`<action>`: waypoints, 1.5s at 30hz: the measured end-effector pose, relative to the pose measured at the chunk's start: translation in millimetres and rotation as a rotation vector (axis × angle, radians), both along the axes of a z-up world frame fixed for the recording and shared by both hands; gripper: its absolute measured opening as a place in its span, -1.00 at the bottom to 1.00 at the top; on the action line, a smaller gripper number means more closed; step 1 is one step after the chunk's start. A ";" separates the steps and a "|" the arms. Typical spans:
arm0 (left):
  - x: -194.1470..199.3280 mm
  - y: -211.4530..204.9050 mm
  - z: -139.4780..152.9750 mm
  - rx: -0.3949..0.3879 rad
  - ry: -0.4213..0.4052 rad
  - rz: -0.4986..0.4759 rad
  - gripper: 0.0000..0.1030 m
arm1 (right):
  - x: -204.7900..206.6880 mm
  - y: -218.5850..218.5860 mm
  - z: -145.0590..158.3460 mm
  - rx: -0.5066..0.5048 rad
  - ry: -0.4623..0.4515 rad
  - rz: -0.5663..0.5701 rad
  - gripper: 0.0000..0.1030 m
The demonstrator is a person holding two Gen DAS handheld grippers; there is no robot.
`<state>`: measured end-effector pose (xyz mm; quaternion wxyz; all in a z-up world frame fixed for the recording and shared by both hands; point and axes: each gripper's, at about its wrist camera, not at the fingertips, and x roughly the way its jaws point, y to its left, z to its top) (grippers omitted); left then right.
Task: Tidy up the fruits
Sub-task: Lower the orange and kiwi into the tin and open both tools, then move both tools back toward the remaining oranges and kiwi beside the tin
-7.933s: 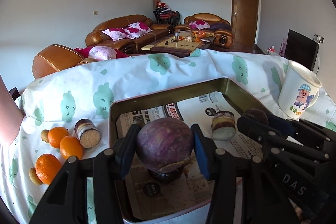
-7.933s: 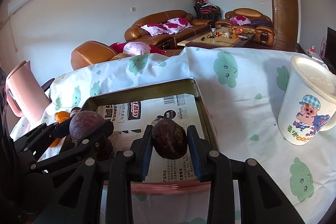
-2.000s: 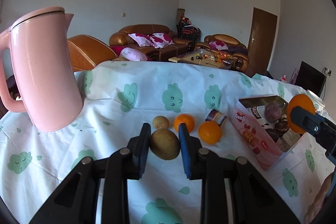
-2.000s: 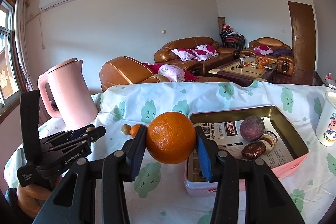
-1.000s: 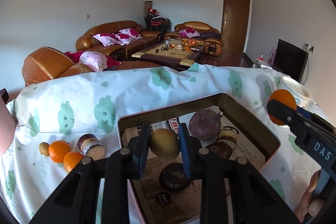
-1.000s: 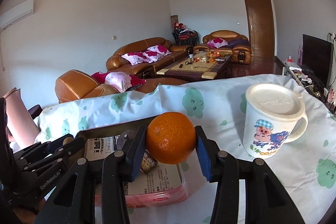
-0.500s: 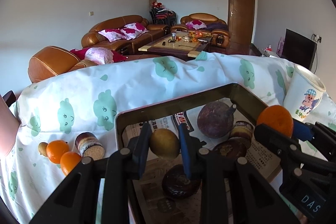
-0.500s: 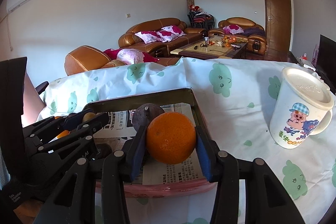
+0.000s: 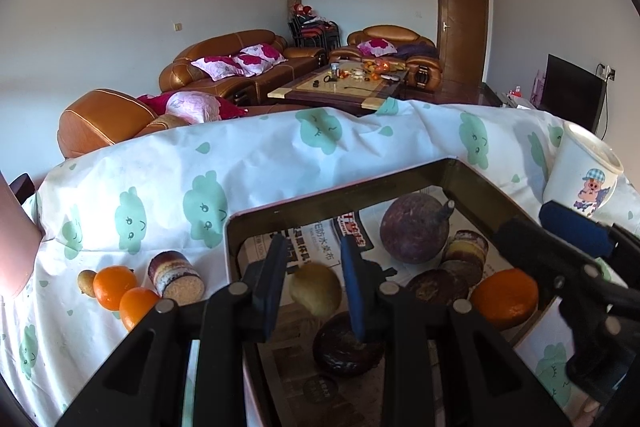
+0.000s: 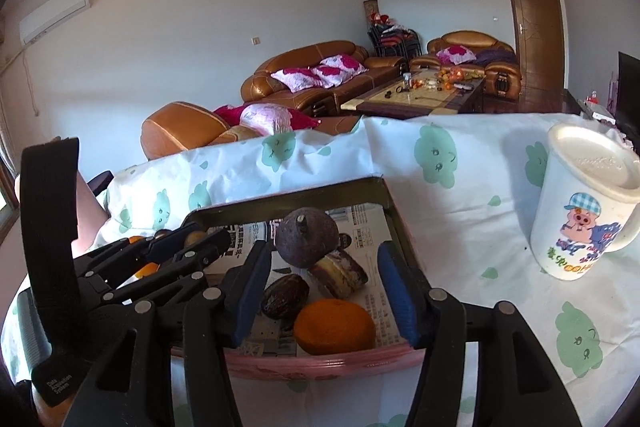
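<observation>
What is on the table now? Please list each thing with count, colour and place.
tablecloth: one, white with green clouds, covers the table
tin: one, pink outside, centre, lined with newspaper
purple fruit: one, far end of tin
dark fruits: two, brown, in tin
oranges: three; one in tin, two on cloth left of it
cake rolls: two, brown; one in tin, one on cloth
small fruit: one, brown, beside the oranges on the cloth
mug: one, white, right of tin
kettle: one, pink, far left
yellow-brown fruit: one, between left fingers
left gripper: black, over tin
right gripper: black, fingers opening, holding nothing
</observation>
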<state>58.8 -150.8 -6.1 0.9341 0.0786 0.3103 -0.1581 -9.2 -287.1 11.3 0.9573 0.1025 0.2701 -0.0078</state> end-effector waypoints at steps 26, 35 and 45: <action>-37.8 52.3 21.0 -0.049 -0.133 0.123 1.00 | -31.9 -0.5 13.9 -0.156 -0.178 -0.247 0.50; -38.2 87.3 17.8 -0.048 -0.113 0.164 1.00 | -46.5 14.9 14.6 -0.204 -0.192 -0.278 0.50; -37.0 123.5 15.7 -0.003 -0.154 0.239 1.00 | -53.6 52.3 13.1 -0.219 -0.179 -0.254 0.50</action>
